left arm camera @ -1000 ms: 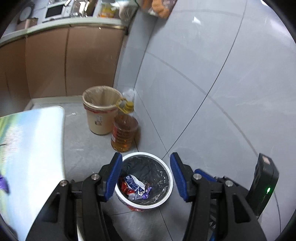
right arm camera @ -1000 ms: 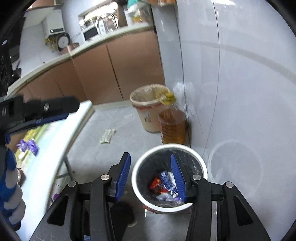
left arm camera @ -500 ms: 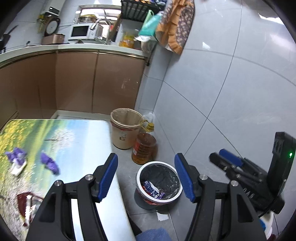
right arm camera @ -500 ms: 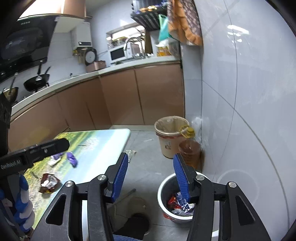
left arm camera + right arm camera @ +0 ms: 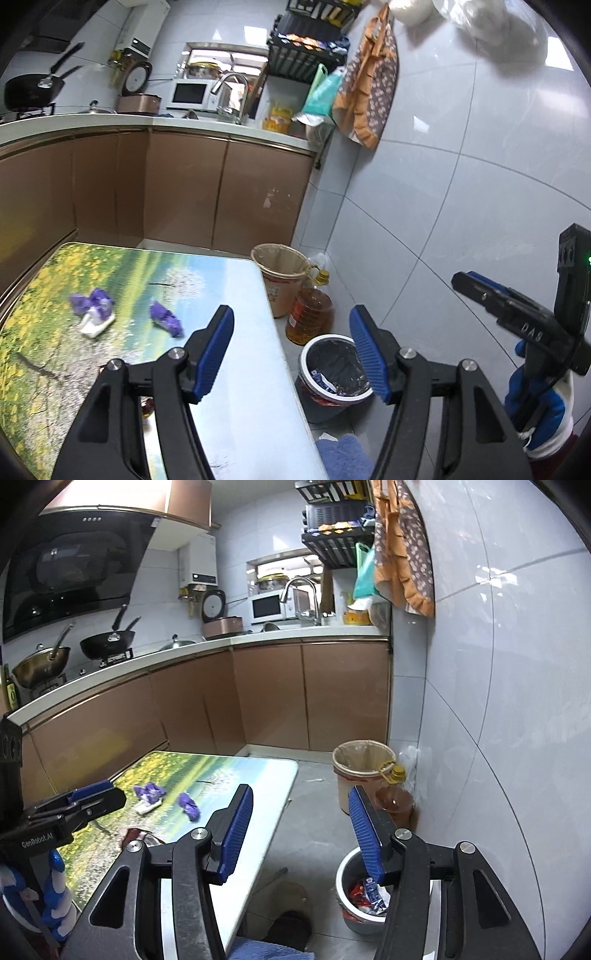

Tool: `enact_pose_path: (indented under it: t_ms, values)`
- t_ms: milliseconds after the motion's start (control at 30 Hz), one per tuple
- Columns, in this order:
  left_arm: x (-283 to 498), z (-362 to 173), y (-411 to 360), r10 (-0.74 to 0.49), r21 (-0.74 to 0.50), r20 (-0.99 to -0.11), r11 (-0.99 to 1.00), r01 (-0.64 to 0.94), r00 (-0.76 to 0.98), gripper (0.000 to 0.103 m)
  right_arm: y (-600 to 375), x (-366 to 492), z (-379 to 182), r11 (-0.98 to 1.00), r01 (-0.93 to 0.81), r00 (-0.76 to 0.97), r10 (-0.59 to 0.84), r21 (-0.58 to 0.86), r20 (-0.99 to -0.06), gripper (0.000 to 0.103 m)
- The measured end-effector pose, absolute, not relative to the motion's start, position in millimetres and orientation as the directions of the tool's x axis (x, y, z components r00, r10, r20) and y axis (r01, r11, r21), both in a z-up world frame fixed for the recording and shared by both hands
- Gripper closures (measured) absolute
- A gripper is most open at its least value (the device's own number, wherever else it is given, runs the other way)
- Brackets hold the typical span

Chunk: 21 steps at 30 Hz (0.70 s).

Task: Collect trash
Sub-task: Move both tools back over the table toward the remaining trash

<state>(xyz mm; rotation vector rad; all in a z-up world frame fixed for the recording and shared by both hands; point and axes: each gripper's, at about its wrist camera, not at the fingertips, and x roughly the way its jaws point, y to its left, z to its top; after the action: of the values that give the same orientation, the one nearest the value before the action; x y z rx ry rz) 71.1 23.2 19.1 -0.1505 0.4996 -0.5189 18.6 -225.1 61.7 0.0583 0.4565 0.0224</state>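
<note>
Purple wrappers (image 5: pixel 166 319) (image 5: pixel 92 301) and a white scrap (image 5: pixel 94 326) lie on the landscape-print table (image 5: pixel 236 295). A red wrapper (image 5: pixel 138 836) lies nearer, half hidden behind my left gripper's finger. On the floor to the table's right, the small white bin (image 5: pixel 303 363) with a black liner holds several wrappers. My left gripper (image 5: pixel 291 317) hangs over the table's right edge, its jaws opening with nothing between them. My right gripper (image 5: pixel 299 792) hovers above the floor between table and bin (image 5: pixel 341 875). Its jaws are also opening and empty.
A beige lined bucket (image 5: pixel 282 266) and an oil bottle (image 5: pixel 310 314) stand by the tiled wall behind the bin. Brown kitchen cabinets (image 5: pixel 221 192) run along the back. A blue cloth (image 5: pixel 343 454) lies at the bottom edge.
Both grippers have risen and pulled back from over the white bin. The table with its wrappers has come into view. Both pairs of jaws stand wider apart.
</note>
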Motion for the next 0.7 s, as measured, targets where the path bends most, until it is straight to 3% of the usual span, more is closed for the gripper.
enact_pose_path:
  t_ms: [433,700]
  values:
    - [60.9,12.1,100.1,-0.457,-0.297,-0.399,0.885,0.359,0.795,0.038,-187.5,13.3,72.3,0.998,-0.046,0.896,0.061,0.044,-0.439,0.05]
    - [71.5,-1.8,136.0,-0.396,-0.264,-0.443,0.915,0.305,0.804,0.038,-172.8,30.0,65.8,0.995,-0.089,0.882,0.098,0.04,-0.461,0.05]
